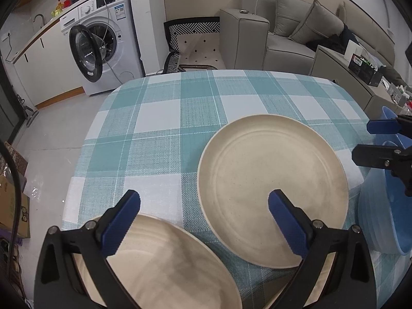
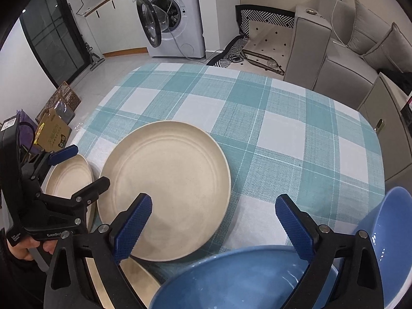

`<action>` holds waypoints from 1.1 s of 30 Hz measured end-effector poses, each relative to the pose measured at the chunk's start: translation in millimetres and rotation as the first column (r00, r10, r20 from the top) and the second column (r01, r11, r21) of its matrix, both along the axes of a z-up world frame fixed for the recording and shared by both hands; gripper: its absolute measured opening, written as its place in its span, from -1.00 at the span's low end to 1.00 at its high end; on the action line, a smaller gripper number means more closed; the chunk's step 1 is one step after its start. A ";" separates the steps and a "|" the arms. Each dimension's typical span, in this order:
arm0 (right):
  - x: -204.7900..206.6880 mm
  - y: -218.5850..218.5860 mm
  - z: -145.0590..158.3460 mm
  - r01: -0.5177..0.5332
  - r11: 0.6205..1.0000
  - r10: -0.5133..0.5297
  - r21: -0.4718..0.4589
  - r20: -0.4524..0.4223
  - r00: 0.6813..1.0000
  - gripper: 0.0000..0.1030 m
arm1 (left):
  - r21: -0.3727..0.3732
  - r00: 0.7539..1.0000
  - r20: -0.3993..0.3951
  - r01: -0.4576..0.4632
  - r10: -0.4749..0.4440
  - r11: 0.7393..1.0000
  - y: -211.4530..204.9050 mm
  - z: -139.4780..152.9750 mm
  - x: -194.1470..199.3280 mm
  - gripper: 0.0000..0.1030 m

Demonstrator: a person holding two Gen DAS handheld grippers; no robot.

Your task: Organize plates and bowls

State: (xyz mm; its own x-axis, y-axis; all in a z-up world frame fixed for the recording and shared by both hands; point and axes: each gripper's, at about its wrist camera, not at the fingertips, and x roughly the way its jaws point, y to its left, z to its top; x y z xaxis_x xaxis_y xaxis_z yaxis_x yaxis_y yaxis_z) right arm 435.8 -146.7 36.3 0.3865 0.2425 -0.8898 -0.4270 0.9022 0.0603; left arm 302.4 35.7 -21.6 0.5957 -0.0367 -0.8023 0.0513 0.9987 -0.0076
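Cream plates [image 2: 164,190] on checked tablecloth [image 2: 283,134], blue bowl [image 2: 244,280] below open right tongs [image 2: 213,219]

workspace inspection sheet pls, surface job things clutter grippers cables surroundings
surface: table under teal checked cloth
job's things: large cream plate lying flat; second cream plate at near left edge; two blue bowls
clutter: nothing seen on the table
grippers: left gripper open above the second plate; right gripper open above the nearer bowl, both empty
cables: white cord hanging into the washing machine
surroundings: grey sofa, cardboard boxes on the floor
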 end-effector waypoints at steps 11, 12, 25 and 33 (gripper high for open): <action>13.8 10.8 -20.2 -0.024 0.999 0.020 -0.037 -0.095 0.995 0.63 | -0.033 0.997 -0.074 0.016 -0.019 0.999 -1.9 -10.5 10.8 0.62; 15.0 10.5 -20.9 -0.020 0.999 0.016 -0.035 -0.099 0.995 0.62 | -0.034 0.997 -0.079 0.018 -0.020 0.999 -2.1 -11.2 11.0 0.53; 33.0 13.5 -40.5 -0.011 0.999 0.003 -0.039 -0.208 0.978 0.42 | -0.048 0.990 -0.136 0.040 -0.046 0.998 -5.5 -20.7 17.2 0.32; 35.6 20.9 -52.1 -0.046 0.997 0.029 -0.064 -0.249 0.968 0.42 | -0.055 0.981 -0.183 0.055 -0.064 0.997 -9.9 -28.6 21.5 0.17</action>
